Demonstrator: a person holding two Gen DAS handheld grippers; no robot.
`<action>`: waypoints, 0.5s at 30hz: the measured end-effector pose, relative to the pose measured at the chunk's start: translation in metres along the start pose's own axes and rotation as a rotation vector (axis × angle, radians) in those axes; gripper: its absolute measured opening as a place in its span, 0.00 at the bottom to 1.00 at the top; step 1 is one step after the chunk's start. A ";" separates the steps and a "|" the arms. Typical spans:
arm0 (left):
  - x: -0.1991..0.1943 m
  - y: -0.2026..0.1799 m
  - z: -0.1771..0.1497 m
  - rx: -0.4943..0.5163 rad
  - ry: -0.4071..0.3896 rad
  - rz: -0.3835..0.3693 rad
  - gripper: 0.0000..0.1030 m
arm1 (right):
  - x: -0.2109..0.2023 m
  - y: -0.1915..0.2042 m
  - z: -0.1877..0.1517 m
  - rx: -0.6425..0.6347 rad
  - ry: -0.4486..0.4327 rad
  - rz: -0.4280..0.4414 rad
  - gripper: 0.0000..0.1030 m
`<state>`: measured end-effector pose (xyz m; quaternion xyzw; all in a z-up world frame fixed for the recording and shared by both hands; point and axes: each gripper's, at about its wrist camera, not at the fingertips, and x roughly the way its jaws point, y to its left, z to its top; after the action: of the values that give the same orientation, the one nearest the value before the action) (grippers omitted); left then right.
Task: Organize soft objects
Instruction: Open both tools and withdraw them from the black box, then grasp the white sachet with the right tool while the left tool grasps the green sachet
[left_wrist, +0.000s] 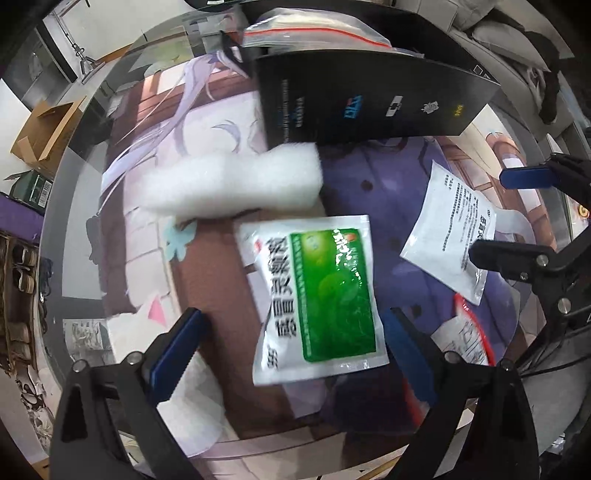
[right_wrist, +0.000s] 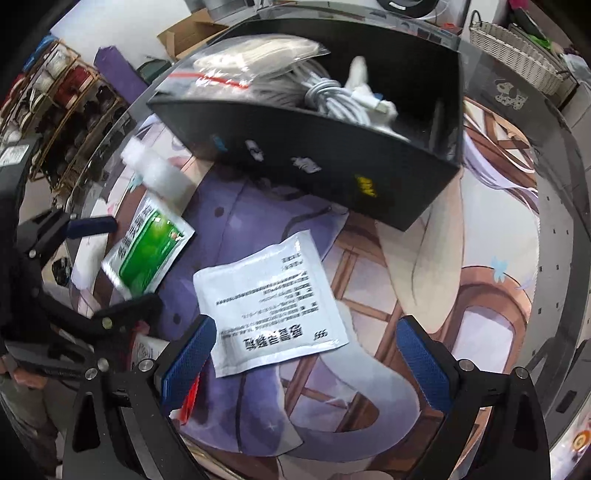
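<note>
Gaping left tongs (left_wrist: 291, 350) straddling green sachet (left_wrist: 325, 291)

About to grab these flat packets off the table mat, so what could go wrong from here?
Both claws are open, holding nothing.

1. The green-and-white foil sachet lies flat; the left claw may slide over it rather than pinch it.
2. The white printed sachet sits off-centre in the right claw; closing could miss.
3. The black open box already holds cables and a bag.

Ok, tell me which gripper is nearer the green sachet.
Left. The left gripper is open with the green sachet lying between its fingers. The right gripper is open over the white sachet, off to the side.
</note>
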<state>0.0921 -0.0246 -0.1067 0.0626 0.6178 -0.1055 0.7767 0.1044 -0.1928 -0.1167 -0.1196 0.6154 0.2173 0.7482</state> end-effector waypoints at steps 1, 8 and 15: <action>-0.001 0.001 0.001 -0.001 -0.002 -0.001 0.94 | 0.000 0.002 0.000 -0.007 0.003 0.003 0.97; -0.004 0.008 0.007 -0.011 -0.006 -0.018 0.94 | 0.003 0.012 -0.003 0.013 0.091 0.094 0.97; -0.004 0.000 0.009 -0.001 -0.006 -0.012 0.94 | 0.005 0.007 -0.011 0.041 0.139 0.258 0.97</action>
<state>0.1000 -0.0259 -0.1005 0.0580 0.6160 -0.1100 0.7779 0.0922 -0.1903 -0.1233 -0.0389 0.6804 0.2902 0.6718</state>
